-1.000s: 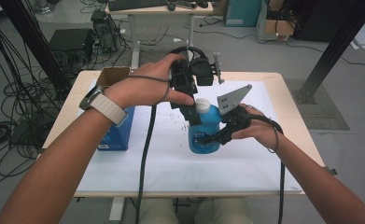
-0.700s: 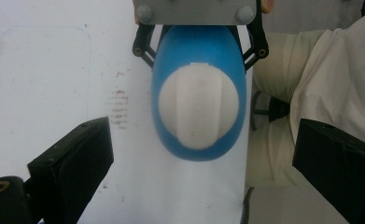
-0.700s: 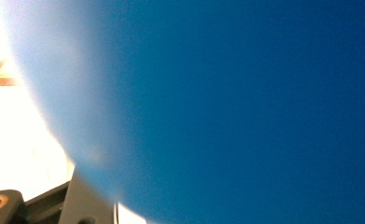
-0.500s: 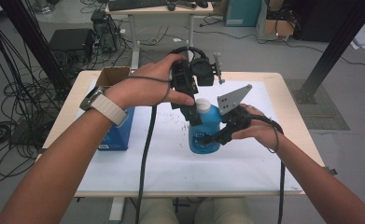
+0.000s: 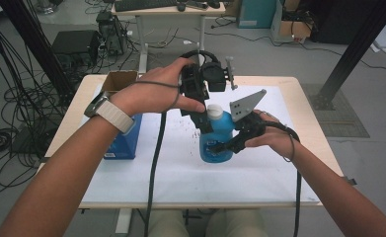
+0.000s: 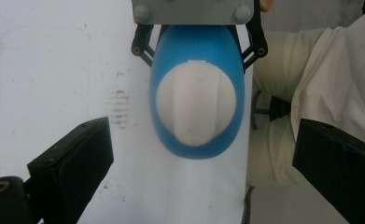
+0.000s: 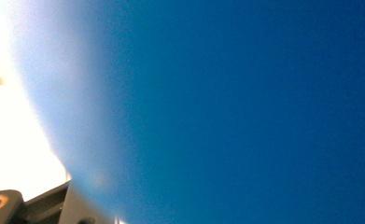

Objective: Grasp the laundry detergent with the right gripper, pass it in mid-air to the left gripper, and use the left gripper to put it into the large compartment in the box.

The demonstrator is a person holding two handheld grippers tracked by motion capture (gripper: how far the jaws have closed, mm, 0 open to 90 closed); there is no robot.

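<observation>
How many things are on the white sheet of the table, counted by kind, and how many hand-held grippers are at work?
Blue bottle with white cap: 1
Blue box: 1
Brown cardboard box: 1
Hand-held gripper: 2, left and right
Total: 5

A blurred, deep blue curved surface, the blue bottle, sits pressed close against the lens and covers most of the frame. To its left lies a bright, washed-out white area. In the bottom left corner, a pale part of the hand-held gripper shows, with a round ring-like piece beside it.
</observation>
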